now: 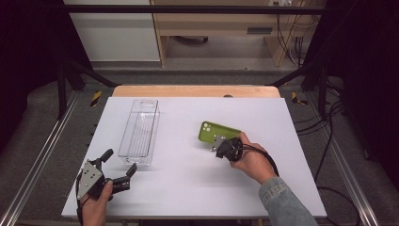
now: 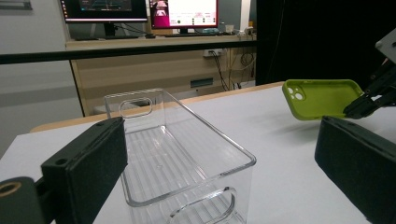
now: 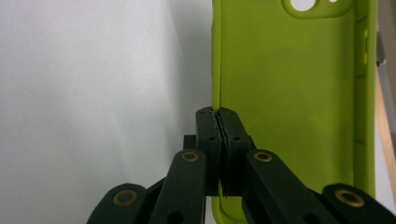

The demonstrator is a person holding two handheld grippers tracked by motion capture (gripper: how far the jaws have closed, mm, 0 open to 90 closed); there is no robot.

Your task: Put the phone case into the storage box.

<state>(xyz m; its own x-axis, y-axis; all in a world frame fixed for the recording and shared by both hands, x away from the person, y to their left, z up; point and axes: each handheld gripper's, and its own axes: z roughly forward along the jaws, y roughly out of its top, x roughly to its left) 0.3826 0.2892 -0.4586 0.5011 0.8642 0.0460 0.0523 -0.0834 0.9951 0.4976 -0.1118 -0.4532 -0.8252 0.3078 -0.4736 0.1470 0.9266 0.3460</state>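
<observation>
A lime-green phone case [image 1: 217, 131] lies hollow side up right of the table's middle, with its camera cut-out at the far end. My right gripper [image 1: 220, 147] is shut on its near long edge; in the right gripper view the jaws [image 3: 218, 116] pinch the case's side wall [image 3: 289, 93]. In the left gripper view the case [image 2: 322, 97] hangs a little above the table over its shadow, with the right gripper [image 2: 373, 100] on its right end. A clear plastic bin [image 1: 139, 133] stands lengthwise at the left. My left gripper [image 1: 121, 161] stands open just before the bin's near end [image 2: 187, 163], holding nothing.
The white tabletop [image 1: 188, 188] has bare room between the bin and the case and along its front edge. Metal rails run down both sides of the table. Beyond the far edge stand a wooden desk and monitors [image 2: 140, 9].
</observation>
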